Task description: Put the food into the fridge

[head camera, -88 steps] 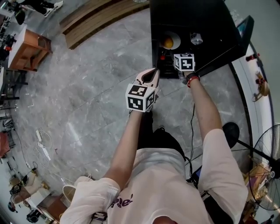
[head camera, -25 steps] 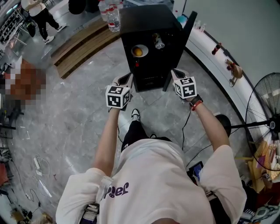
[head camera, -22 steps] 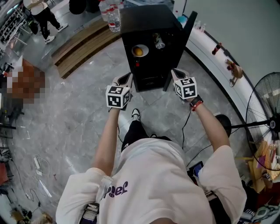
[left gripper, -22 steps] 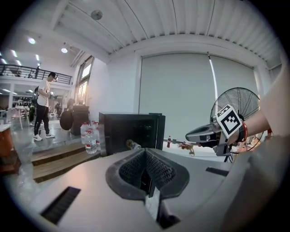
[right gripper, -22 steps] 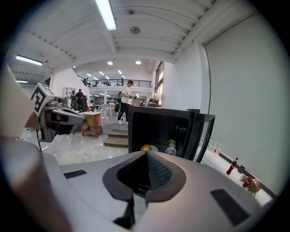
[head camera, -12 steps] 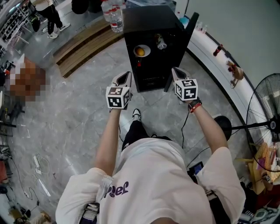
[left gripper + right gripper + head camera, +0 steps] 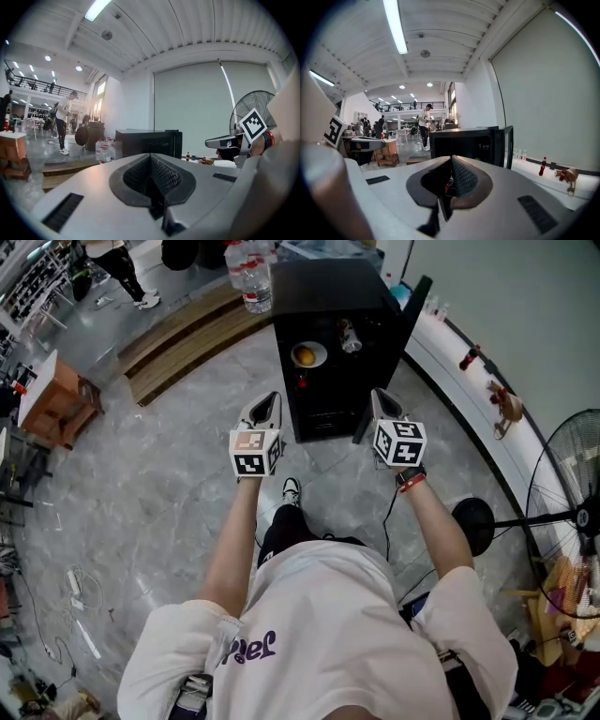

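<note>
A small black fridge (image 7: pixel 328 287) stands on the floor ahead with its door (image 7: pixel 405 322) swung open to the right. Inside lie a white plate with an orange food item (image 7: pixel 306 354) and a silver can (image 7: pixel 351 336). My left gripper (image 7: pixel 270 399) hovers before the fridge's lower left corner, shut and empty. My right gripper (image 7: pixel 379 396) hovers near the door's lower edge, also shut with nothing in it. In the left gripper view the pads of the left gripper (image 7: pixel 151 158) meet, with the fridge (image 7: pixel 146 141) beyond. The right gripper view shows the right gripper (image 7: pixel 451 159) and the open fridge (image 7: pixel 465 140).
Water bottles (image 7: pixel 251 277) stand left of the fridge by a low wooden platform (image 7: pixel 187 326). A white ledge (image 7: pixel 469 390) with a red bottle (image 7: pixel 467 356) curves along the right. A standing fan (image 7: pixel 574 514) is at the far right, a wooden side table (image 7: pixel 54 399) at the left.
Since the earliest frame the person has stepped back from the fridge. Over the last second both grippers have risen slightly; both stay shut and empty.
</note>
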Tool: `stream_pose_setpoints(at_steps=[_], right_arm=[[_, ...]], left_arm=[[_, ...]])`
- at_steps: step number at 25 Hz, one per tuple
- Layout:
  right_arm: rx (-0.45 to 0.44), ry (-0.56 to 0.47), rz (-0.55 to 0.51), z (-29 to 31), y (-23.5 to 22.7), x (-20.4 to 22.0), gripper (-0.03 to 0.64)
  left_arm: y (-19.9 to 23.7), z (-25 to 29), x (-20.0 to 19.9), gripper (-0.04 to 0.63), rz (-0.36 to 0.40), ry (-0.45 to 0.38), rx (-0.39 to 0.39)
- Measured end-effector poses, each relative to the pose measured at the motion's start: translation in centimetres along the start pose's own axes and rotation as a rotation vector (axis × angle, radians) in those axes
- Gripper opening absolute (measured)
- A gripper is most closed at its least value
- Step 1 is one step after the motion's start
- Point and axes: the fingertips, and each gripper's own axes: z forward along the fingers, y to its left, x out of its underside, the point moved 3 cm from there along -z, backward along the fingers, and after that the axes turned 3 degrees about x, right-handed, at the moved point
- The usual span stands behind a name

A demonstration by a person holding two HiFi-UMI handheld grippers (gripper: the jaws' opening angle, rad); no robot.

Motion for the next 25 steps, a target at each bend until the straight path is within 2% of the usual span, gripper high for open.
stream_pose_setpoints(at_steps=[10, 25], right_arm=[[0.047, -0.071, 0.039, -0.7, -1.5, -1.2, 0.014], [0.042, -0.056, 0.041, -1.1, -3.0, -0.4, 0.014]], left_arm=[[0.0, -0.1, 0.4, 0.018, 0.013, -0.033, -0.024], [-0.7, 1.2, -0.1, 0.018, 0.026, -0.043, -0.015]])
